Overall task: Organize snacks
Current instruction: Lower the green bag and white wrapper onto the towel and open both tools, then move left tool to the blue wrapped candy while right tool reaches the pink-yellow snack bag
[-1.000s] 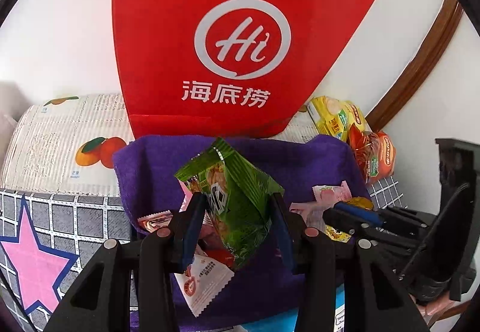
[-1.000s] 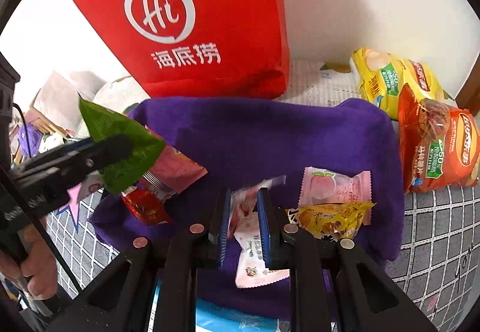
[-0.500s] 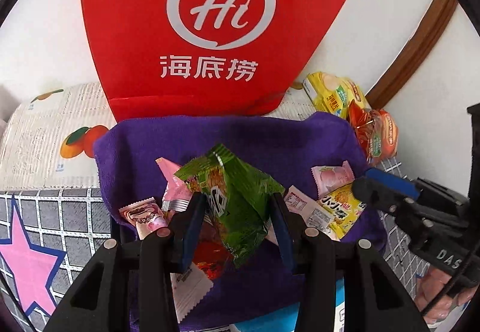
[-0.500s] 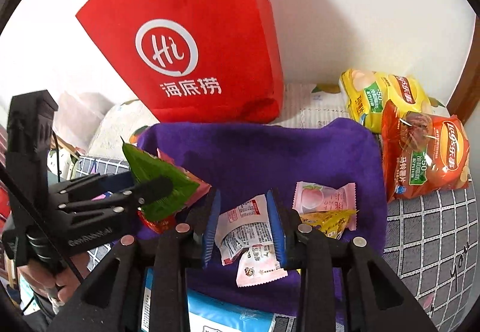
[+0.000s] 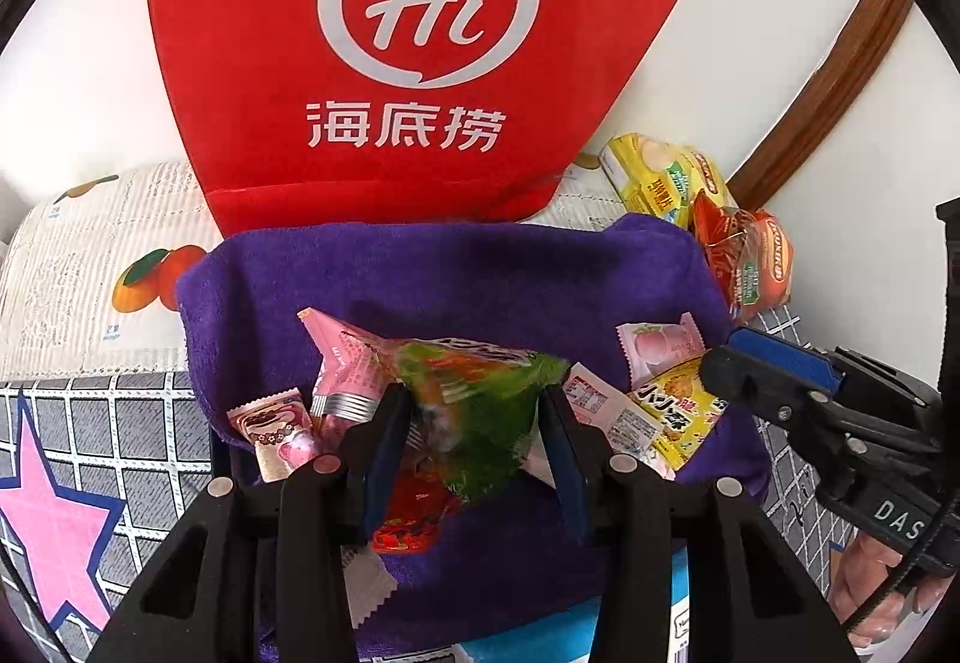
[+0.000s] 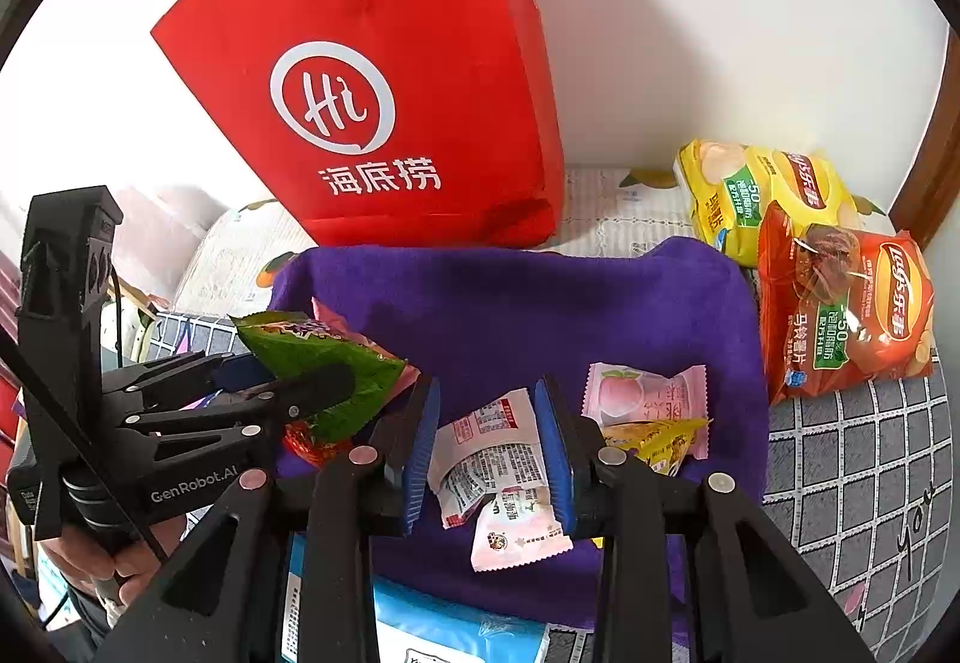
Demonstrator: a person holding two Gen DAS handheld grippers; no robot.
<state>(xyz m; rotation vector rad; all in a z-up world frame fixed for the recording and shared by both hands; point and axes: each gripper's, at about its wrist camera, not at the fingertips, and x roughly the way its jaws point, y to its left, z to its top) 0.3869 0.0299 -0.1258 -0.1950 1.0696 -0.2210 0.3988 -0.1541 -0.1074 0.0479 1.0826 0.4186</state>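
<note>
Sorting is progressing — left gripper (image 5: pixel 474 423) is pinching the green snack packet (image 5: pixel 480 411); right gripper (image 6: pixel 487 447), fingers just parting around the white sachet (image 6: pixel 492 459), seemingly releasing — next needs the red bag (image 6: pixel 384 93).

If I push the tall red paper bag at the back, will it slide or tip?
The red paper bag probably tips: it stands tall on a narrow base, already tilted. Its creased paper sides look thin, so it would likely dent first.

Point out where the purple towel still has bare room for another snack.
The back half of the purple towel, between the red bag and the snacks, is bare. The front is crowded: pink peach packet, yellow packet, white sachets, and the green packet in the left gripper.
</note>
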